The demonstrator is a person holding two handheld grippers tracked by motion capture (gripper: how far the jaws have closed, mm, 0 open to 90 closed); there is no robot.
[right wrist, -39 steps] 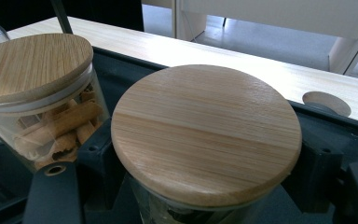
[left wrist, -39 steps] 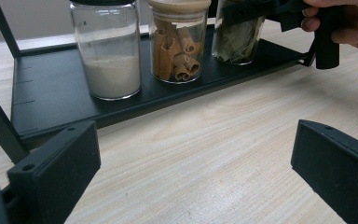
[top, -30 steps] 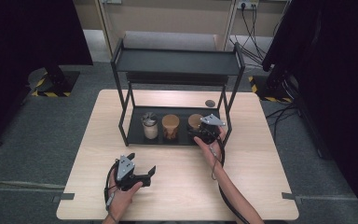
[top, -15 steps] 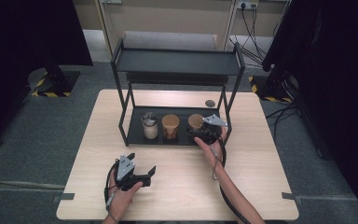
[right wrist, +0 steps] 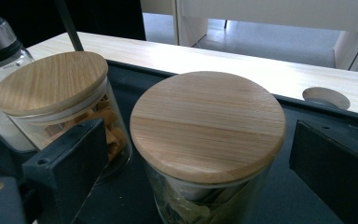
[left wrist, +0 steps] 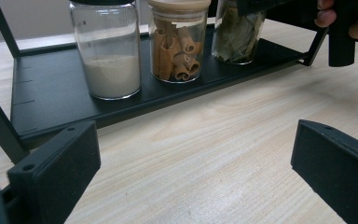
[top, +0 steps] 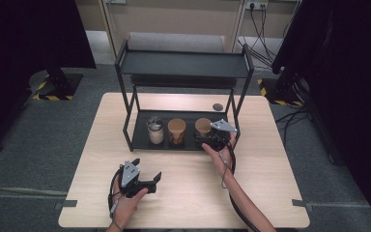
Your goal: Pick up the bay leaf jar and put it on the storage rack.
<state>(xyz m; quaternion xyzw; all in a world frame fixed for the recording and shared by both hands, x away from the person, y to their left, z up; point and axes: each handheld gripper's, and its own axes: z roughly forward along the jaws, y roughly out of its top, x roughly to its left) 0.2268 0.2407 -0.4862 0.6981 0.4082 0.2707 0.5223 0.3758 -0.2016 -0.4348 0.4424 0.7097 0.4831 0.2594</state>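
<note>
The right tool (top: 206, 139) stood at the right end of the rack's lower shelf (top: 140, 141), right of centre in the high view. Its jaws had just been opening and now flanked the leaf jar (right wrist: 208, 154) without pressing on it, a clear gap showing on each side of the wooden lid (right wrist: 208, 125) in the right gripper view. The jar stood upright, just beside the cinnamon jar (right wrist: 60, 107). This read as the release step of setting the jar on the shelf. The next move would call for drawing the tool straight back without brushing the lid. The left tool (top: 147, 180) lay open and empty low on the tabletop (top: 270, 183), lower left of the frame.
</note>
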